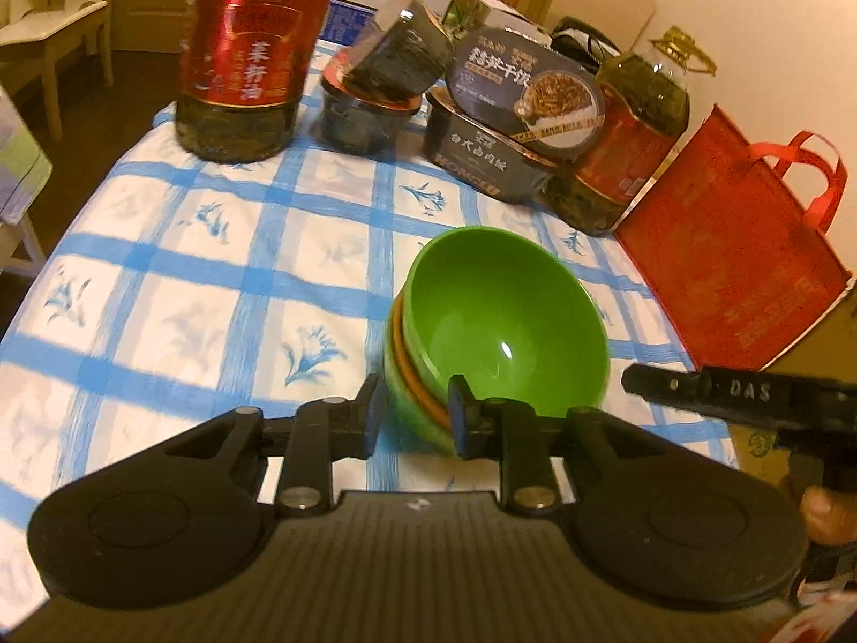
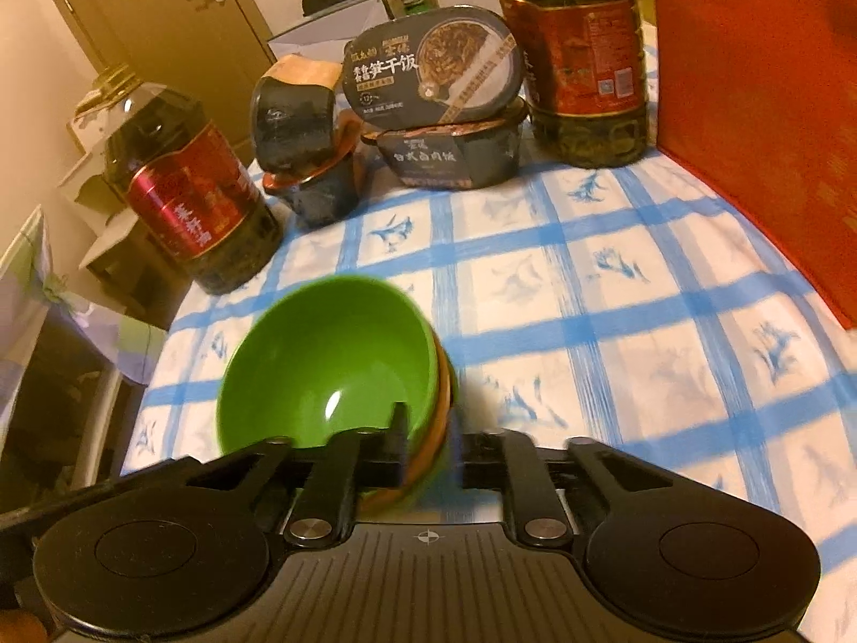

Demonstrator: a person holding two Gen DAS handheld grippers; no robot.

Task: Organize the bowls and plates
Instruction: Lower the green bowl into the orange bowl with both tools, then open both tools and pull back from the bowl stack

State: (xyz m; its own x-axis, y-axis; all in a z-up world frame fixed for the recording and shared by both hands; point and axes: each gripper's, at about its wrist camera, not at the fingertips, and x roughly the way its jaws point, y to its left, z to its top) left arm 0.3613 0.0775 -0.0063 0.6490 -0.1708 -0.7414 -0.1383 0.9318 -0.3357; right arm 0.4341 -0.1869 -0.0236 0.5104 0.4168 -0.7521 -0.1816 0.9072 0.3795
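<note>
Stack of nested bowls sat on the blue-checked tablecloth (image 1: 214, 268), toward the near part of the table: green bowl (image 1: 503, 321) on top, an orange bowl (image 1: 415, 380) under it showing only as a rim band, another green one at the bottom. Left gripper (image 1: 415, 412) straddled the stack's left rim; jaws were narrow, one finger outside the stack, the other over the top bowl's rim. Pads looked slightly clear of the bowl walls, not clamped, though blur made contact hard to judge. Right gripper (image 2: 431, 450) straddled the stack's right rim in its own view: left finger (image 2: 396, 445) stood inside the green bowl (image 2: 326, 364), right finger was smeared by motion blur outside the orange rim (image 2: 436, 428). Jaws narrow, a gap showed beside the rim, so no firm grip seen. In the left wrist view the right gripper's finger came in from the right edge with a thumb behind it. Back of the table: big oil bottle (image 1: 252, 48) with red label at left, a second oil bottle (image 1: 626, 144) at right, dark instant-meal boxes (image 1: 514, 123) stacked between them, small dark cups (image 1: 369, 107) piled beside those. Red tote bag (image 1: 739, 252) stood at the table's right edge, touching the cloth.
</note>
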